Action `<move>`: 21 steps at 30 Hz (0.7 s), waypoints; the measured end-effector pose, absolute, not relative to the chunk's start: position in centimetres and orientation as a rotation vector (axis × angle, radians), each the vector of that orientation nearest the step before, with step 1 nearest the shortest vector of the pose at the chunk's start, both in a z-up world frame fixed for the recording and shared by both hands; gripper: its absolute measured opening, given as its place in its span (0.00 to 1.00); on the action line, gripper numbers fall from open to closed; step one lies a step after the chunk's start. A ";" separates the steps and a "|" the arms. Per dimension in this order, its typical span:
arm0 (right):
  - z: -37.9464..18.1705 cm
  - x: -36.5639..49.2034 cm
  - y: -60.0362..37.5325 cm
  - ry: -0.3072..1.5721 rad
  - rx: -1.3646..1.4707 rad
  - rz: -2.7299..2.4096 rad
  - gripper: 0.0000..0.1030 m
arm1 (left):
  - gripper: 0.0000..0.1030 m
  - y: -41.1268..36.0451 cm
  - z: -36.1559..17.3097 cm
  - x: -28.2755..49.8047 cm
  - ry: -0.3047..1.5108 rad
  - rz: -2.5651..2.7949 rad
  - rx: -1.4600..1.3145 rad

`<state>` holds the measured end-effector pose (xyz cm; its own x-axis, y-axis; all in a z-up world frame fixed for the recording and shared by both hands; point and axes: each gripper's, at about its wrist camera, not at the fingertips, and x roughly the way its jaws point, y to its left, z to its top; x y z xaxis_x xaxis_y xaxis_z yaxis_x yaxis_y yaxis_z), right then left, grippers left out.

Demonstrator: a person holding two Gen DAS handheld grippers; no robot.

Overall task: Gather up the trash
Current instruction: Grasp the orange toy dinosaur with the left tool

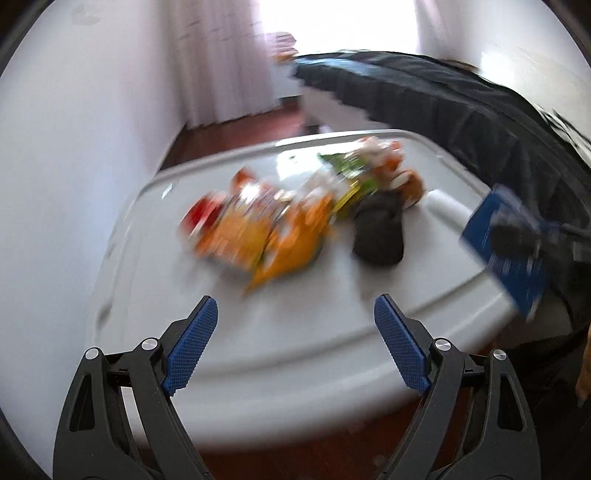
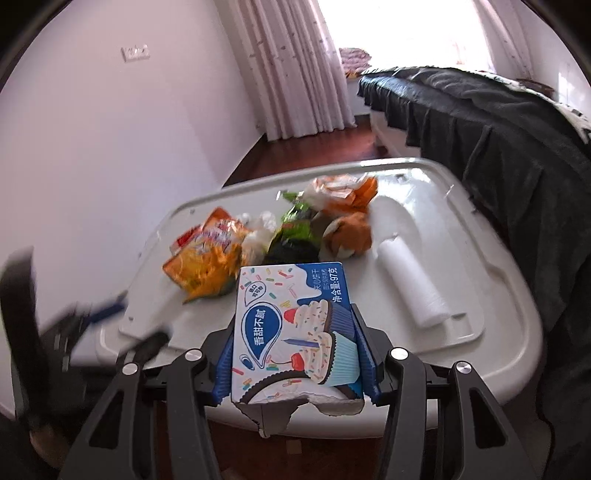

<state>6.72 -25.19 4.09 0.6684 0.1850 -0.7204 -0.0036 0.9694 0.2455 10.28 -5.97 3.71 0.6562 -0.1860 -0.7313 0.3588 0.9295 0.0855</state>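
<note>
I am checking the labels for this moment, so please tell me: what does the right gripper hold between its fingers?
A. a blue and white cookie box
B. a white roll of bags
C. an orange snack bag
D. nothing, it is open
A: in the right wrist view the right gripper is shut on the blue and white cookie box, while the orange snack bag and the white roll lie on the white bin lid.

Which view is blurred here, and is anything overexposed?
Left wrist view: motion blur smears the orange snack wrappers, though the left gripper is sharp. Right wrist view: mostly sharp, blue-and-white biscuit box legible, left edge smeared. Window blown out in both.
</note>
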 end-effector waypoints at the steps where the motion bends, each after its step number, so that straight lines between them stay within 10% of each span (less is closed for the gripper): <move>1: 3.8 6.9 -25.1 0.835 0.233 0.110 0.51 | 0.82 -6.4 3.7 11.5 0.798 -0.356 0.254; 19: 1.8 9.4 -26.2 0.881 0.305 0.096 0.51 | 0.82 -9.2 -2.4 21.1 0.863 -0.549 0.534; 21: 1.8 9.6 -25.9 0.877 0.294 0.100 0.51 | 0.69 -8.8 -2.5 21.8 0.879 -0.568 0.476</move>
